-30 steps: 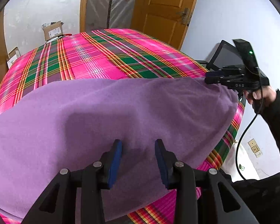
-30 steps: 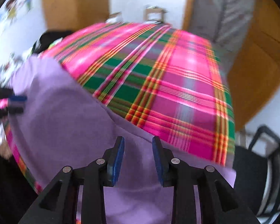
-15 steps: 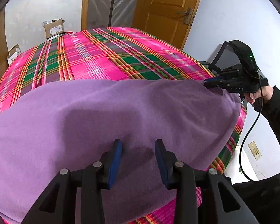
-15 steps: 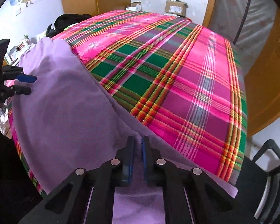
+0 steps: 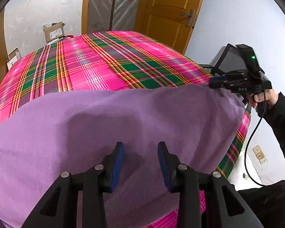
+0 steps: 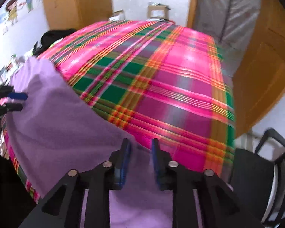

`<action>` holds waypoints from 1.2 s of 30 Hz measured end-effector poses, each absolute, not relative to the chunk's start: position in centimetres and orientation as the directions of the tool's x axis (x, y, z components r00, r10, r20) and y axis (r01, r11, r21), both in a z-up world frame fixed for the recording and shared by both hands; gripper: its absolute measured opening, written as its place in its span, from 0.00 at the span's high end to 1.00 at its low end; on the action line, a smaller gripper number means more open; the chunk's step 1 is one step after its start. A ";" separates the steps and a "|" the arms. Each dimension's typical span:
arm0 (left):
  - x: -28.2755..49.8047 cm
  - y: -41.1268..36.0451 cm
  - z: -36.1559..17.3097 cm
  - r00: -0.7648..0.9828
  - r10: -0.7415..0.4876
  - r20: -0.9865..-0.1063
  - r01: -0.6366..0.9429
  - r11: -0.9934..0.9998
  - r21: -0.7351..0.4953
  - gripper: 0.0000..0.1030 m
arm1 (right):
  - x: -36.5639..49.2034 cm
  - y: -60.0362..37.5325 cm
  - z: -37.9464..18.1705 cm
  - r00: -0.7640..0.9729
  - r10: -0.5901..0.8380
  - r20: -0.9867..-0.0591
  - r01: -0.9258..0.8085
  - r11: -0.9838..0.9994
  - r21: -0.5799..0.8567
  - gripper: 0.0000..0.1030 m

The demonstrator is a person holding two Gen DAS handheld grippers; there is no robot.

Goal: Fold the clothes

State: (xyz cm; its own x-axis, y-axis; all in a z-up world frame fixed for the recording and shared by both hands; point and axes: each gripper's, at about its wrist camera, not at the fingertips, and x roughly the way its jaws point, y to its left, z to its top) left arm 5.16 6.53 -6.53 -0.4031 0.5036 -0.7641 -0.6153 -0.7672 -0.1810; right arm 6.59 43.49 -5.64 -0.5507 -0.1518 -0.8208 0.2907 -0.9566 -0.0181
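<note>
**Item: purple cloth (image 5: pixel 123 125).** It lay spread over the near part of the plaid bedspread (image 5: pixel 96 64), its near edge hanging over the bed's side and its far edge running across the plaid. No fold was yet visible in it.

**Right gripper (image 6: pixel 140 152).** It stood at the cloth's right-hand far corner. Half a second earlier its jaws had been pinched nearly together on that corner; they had just been opening, and now stood at a narrow gap. The cloth edge lay beneath and between the fingers, but the pads did not appear to press on it. The right wrist view was blurred, consistent with the hand being in motion. In the left wrist view the same gripper sat at the cloth's corner, held by a hand (image 5: pixel 264 96) in a dark sleeve.

**Left gripper (image 5: pixel 140 159).** Its jaws stood wide and empty, hovering just over the middle of the cloth, unchanged through the last second.

**Assessment.** The pinch-and-release at the corner read as either a failed grasp or a small tug to square the edge. The fold itself seemed not to have begun; a firm hold on a corner would likely be needed first.

**Surroundings.** Wooden door (image 5: pixel 172 13), cardboard box (image 5: pixel 54 31), black chair (image 6: pixel 266 172).
</note>
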 end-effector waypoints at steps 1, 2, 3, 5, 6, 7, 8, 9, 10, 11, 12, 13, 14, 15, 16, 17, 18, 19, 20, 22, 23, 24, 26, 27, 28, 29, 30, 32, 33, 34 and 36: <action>5.2 6.5 -6.5 -0.400 0.506 -0.764 -0.617 -0.765 -0.184 0.64 | 7.0 44.2 -5.7 -0.551 -0.140 -0.823 0.267 -0.964 -0.015 0.73; 5.3 6.8 -6.5 -0.393 0.517 -0.760 -0.628 -0.755 -0.189 0.64 | 7.4 44.8 -5.8 -0.550 -0.130 -0.825 0.244 -0.970 -0.010 0.73; 5.3 7.2 -6.4 -0.385 0.528 -0.756 -0.640 -0.744 -0.194 0.64 | 7.8 45.2 -6.0 -0.549 -0.119 -0.827 0.228 -0.974 -0.011 0.73; 5.6 7.9 -6.4 -0.368 0.542 -0.756 -0.662 -0.724 -0.197 0.64 | 8.6 46.3 -6.9 -0.536 -0.052 -0.843 0.168 -0.985 -0.046 0.74; 5.8 8.4 -6.6 -0.358 0.546 -0.757 -0.672 -0.713 -0.197 0.64 | 9.0 47.1 -6.9 -0.547 -0.039 -0.836 0.133 -0.990 -0.041 0.73; 6.0 8.9 -6.7 -0.348 0.550 -0.759 -0.683 -0.703 -0.197 0.64 | 9.6 48.5 -6.7 -0.565 -0.016 -0.825 0.069 -0.997 -0.028 0.73; 6.1 9.1 -6.8 -0.341 0.551 -0.761 -0.688 -0.698 -0.197 0.64 | 10.1 49.7 -6.8 -0.564 0.040 -0.825 0.000 -0.999 -0.048 0.73; 6.2 9.3 -7.0 -0.335 0.552 -0.763 -0.693 -0.694 -0.197 0.64 | 10.5 50.9 -6.9 -0.557 0.098 -0.825 -0.070 -0.995 -0.072 0.73; 6.3 9.6 -7.1 -0.329 0.553 -0.766 -0.697 -0.689 -0.198 0.64 | 11.3 52.7 -6.9 -0.547 0.132 -0.827 -0.151 -0.987 -0.058 0.72; 6.4 9.8 -7.3 -0.323 0.553 -0.768 -0.702 -0.684 -0.198 0.64 | 12.1 53.7 -6.7 -0.553 0.133 -0.822 -0.196 -0.980 -0.027 0.72; 6.5 9.8 -7.4 -0.321 0.552 -0.769 -0.703 -0.683 -0.197 0.64 | 12.9 54.6 -6.5 -0.561 0.131 -0.817 -0.236 -0.972 0.007 0.72; 6.6 9.8 -7.5 -0.320 0.552 -0.770 -0.702 -0.684 -0.199 0.64 | 13.8 55.1 -6.5 -0.572 0.125 -0.811 -0.259 -0.965 0.035 0.72; 6.6 9.8 -7.6 -0.318 0.554 -0.769 -0.700 -0.684 -0.203 0.64 | 14.6 55.5 -6.4 -0.582 0.118 -0.805 -0.280 -0.958 0.062 0.70; 6.6 9.7 -7.7 -0.316 0.556 -0.769 -0.699 -0.685 -0.208 0.64 | 15.5 56.0 -6.4 -0.593 0.112 -0.798 -0.299 -0.950 0.089 0.70; 6.5 9.7 -7.7 -0.315 0.557 -0.768 -0.698 -0.685 -0.210 0.64 | 15.9 56.5 -6.8 -0.595 0.080 -0.799 -0.319 -0.937 0.144 0.70; 6.5 9.8 -7.7 -0.315 0.555 -0.769 -0.699 -0.684 -0.208 0.64 | 16.1 57.1 -7.2 -0.597 0.052 -0.800 -0.338 -0.921 0.193 0.70; 6.5 9.8 -7.8 -0.315 0.554 -0.771 -0.700 -0.684 -0.205 0.64 | 16.3 57.5 -7.7 -0.602 0.023 -0.798 -0.355 -0.903 0.242 0.70; 6.5 9.8 -7.8 -0.316 0.552 -0.771 -0.701 -0.684 -0.202 0.64 | 16.2 57.6 -8.1 -0.608 -0.013 -0.794 -0.362 -0.886 0.291 0.70; 6.5 9.9 -7.7 -0.315 0.552 -0.772 -0.702 -0.683 -0.201 0.64 | 15.9 57.5 -8.5 -0.608 -0.049 -0.793 -0.359 -0.874 0.328 0.70; 6.5 9.9 -7.7 -0.316 0.552 -0.772 -0.701 -0.684 -0.202 0.64 | 15.4 56.8 -8.9 -0.618 -0.076 -0.783 -0.341 -0.871 0.353 0.69; 6.5 9.8 -7.7 -0.316 0.552 -0.771 -0.699 -0.686 -0.204 0.64 | 15.3 56.6 -8.8 -0.626 -0.094 -0.774 -0.320 -0.875 0.365 0.80; 6.5 9.8 -7.7 -0.318 0.552 -0.771 -0.697 -0.687 -0.205 0.64 | 15.4 56.5 -8.8 -0.632 -0.099 -0.769 -0.311 -0.876 0.368 0.90; 6.6 9.7 -7.7 -0.321 0.552 -0.769 -0.693 -0.691 -0.207 0.64 | 15.7 56.3 -8.7 -0.643 -0.106 -0.759 -0.296 -0.879 0.373 1.00; 6.7 9.6 -7.7 -0.323 0.552 -0.769 -0.691 -0.692 -0.207 0.64 | 15.9 56.3 -8.8 -0.626 -0.068 -0.777 -0.320 -0.886 0.335 1.00; 6.7 9.5 -7.7 -0.325 0.553 -0.767 -0.689 -0.695 -0.209 0.64 | 16.1 56.2 -8.9 -0.605 -0.024 -0.796 -0.347 -0.892 0.291 1.00; 6.8 9.4 -7.6 -0.327 0.554 -0.765 -0.686 -0.697 -0.211 0.64 | 16.5 56.6 -9.2 -0.587 0.008 -0.810 -0.383 -0.884 0.269 1.00; 6.8 9.2 -7.6 -0.329 0.557 -0.763 -0.683 -0.698 -0.215 0.64 | 16.9 57.0 -9.4 -0.573 0.029 -0.819 -0.411 -0.875 0.256 1.00; 6.8 9.0 -7.4 -0.332 0.559 -0.760 -0.679 -0.701 -0.219 0.64 | 17.0 56.5 -8.8 -0.567 0.067 -0.821 -0.420 -0.881 0.218 0.96; 6.8 8.9 -7.3 -0.333 0.560 -0.759 -0.677 -0.702 -0.221 0.64 | 16.9 55.9 -8.3 -0.582 0.061 -0.811 -0.401 -0.889 0.222 0.96; 6.7 9.0 -7.3 -0.330 0.561 -0.759 -0.678 -0.700 -0.223 0.64 | 16.7 55.2 -7.8 -0.597 0.054 -0.800 -0.383 -0.896 0.225 0.95; 7.0 9.5 -7.3 -0.317 0.569 -0.759 -0.693 -0.685 -0.224 0.64 | 15.1 52.2 -6.6 -0.629 0.005 -0.777 -0.286 -0.931 0.225 0.90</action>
State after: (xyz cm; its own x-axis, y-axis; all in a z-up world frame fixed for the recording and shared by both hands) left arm 6.99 9.52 -7.26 -0.3167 0.5686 -0.7592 -0.6932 -0.6851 -0.2239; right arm 15.13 52.20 -6.59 -0.6294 0.0054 -0.7771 -0.2860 -0.9314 0.2252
